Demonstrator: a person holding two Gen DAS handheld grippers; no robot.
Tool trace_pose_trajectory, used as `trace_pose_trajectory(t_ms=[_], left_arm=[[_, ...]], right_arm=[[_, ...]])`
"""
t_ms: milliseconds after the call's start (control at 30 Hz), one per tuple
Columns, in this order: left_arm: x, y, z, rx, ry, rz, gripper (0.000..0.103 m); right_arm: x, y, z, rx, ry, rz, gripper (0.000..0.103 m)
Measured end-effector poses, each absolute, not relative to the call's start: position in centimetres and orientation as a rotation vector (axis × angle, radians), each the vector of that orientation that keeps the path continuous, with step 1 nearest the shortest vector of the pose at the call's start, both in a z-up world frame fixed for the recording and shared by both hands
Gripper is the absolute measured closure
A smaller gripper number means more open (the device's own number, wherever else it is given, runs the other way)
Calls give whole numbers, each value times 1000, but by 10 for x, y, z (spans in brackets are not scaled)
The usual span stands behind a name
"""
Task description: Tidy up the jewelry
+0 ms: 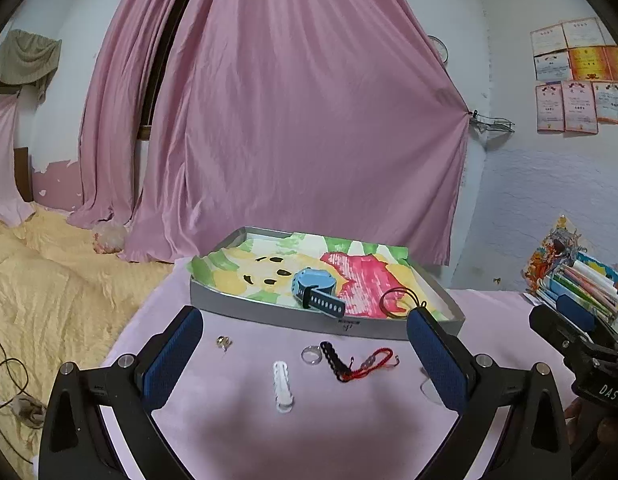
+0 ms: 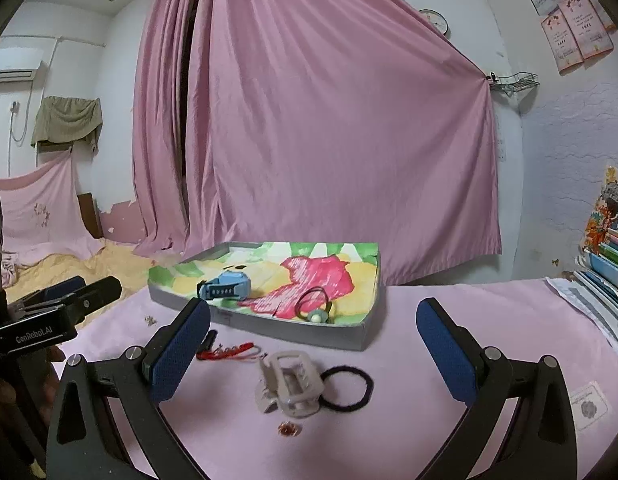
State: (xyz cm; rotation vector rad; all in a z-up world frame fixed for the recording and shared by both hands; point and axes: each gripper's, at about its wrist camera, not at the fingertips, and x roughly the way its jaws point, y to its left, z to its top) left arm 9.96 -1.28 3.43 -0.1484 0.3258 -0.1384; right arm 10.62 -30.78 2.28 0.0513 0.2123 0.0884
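Left wrist view: pink tablecloth (image 1: 237, 432) fills the lower frame. Grey tray (image 1: 269, 314) at centre, lined with a painted sheet, already holds the blue watch (image 1: 315, 286) and a hair tie (image 1: 401, 302), so it is probably the sorting spot. Left gripper (image 1: 305, 360) gapes wide, empty, hovering above a white clip (image 1: 282, 386), black braid (image 1: 334, 360), red braid (image 1: 375, 362) and clear ring (image 1: 311, 354). Right wrist view: right gripper (image 2: 313, 354) likewise spread and empty, framing a white claw clip (image 2: 291, 382) touching a black hair band (image 2: 347, 390).

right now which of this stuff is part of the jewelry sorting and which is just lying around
Part of the job:
- tray, holding the blue watch and a black hair tie with a bead
- white hair claw
- black hair band
- red and black cords
- clear ring
- white clip

Just lying about:
- stacked books
- pink curtain
- wall clock
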Motion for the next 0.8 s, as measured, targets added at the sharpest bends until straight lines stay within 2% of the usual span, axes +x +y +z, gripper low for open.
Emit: trace_pose_trajectory(t_ms=[300, 800], left_arm=[[87, -6, 17, -132, 377, -124, 1], [98, -5, -12, -120, 560, -146, 1]], right_arm=[[95, -302, 8, 34, 261, 95, 2], [100, -302, -14, 49, 385, 101, 2]])
